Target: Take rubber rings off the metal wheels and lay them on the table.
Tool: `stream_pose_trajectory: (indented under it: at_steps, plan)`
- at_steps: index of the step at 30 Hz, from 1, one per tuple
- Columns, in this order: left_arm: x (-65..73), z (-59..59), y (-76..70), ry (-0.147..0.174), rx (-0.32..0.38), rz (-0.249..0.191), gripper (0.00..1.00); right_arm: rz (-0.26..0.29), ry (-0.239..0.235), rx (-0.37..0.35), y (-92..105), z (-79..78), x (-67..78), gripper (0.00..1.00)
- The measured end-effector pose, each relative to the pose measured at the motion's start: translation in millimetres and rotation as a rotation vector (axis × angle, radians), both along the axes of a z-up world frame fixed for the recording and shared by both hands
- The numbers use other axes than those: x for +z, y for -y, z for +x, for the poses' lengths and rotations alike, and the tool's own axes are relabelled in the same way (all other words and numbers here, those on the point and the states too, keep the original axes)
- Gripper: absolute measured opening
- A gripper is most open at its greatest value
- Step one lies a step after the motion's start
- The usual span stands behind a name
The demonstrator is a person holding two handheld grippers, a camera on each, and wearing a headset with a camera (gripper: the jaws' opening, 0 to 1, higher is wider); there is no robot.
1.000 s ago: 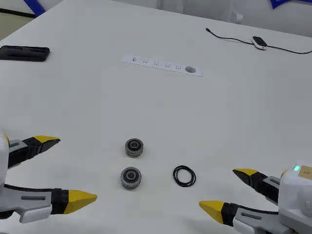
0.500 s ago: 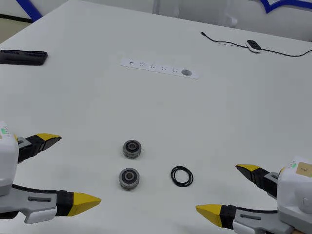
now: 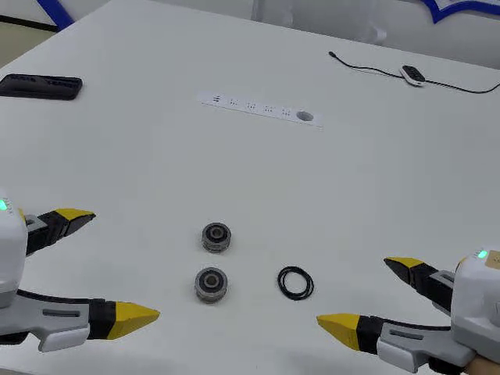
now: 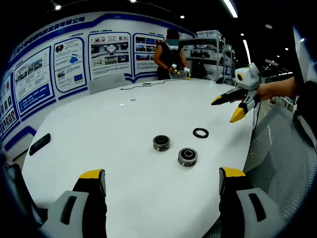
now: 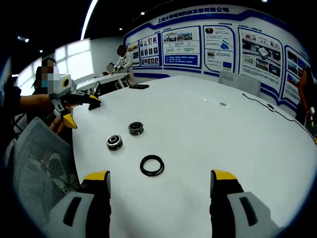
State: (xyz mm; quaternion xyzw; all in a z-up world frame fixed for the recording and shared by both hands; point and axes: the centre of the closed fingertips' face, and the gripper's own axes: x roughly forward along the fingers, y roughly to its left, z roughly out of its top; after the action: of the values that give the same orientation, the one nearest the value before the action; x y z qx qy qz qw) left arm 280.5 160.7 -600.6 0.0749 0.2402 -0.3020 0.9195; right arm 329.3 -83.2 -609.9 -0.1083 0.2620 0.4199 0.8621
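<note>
The left gripper [image 3: 107,266] has its jaws spread wide with nothing between them, and so does the right gripper [image 3: 369,293]. The left one is at the near left of the white bench [image 3: 375,172], the right one at the near right. Both are clear of the parts, with their yellow tips aimed inward.

The rings [image 3: 295,282] lie flat on the bench, closest to the right gripper but well apart from its jaws. They are thin and black and seem to be more than one loop, stacked slightly off-centre. I cannot tell how many there are.

Just left of them, not touching, is the near wheel [image 3: 211,283], flat with its hub up. The far wheel [image 3: 216,236] lies just beyond it with a small gap between them. Whether either wheel carries rubber is too small to tell.

In the left gripper view the two wheels and the rings sit ahead of the jaws, with the right gripper beyond them at the right. The right gripper view has the rings nearest, then the wheels, then the left gripper at the left.

Further back on the bench is a white power strip [image 3: 259,108]. A dark flat thing [image 3: 41,86] lies at the far left, and a cable [image 3: 367,66] with a small white unit at the far right. People stand beyond the bench, before a wall of blue display boards [image 5: 218,44].
</note>
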Motion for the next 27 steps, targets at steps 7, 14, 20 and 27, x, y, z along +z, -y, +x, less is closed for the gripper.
stream_pose_trajectory:
  at_steps: [7, 14, 20, 27]
  plan:
    - [-1.2, 4.8, 0.3, -0.002, -0.001, -0.003, 0.96, 0.005, -0.002, -0.005, 0.6, 1.2, -0.6, 0.84]
    - [2.4, 11.9, 2.0, 0.007, 0.005, -0.015, 0.95, 0.016, -0.014, -0.030, 7.1, 0.6, -2.1, 0.84]
    - [1.9, 12.9, 5.7, 0.007, -0.002, -0.016, 0.95, 0.013, -0.013, -0.031, 7.6, 0.3, -2.8, 0.84]
    - [1.8, 10.9, 3.3, 0.005, 0.001, -0.018, 0.95, -0.003, -0.006, -0.021, 7.0, 1.1, -4.1, 0.84]
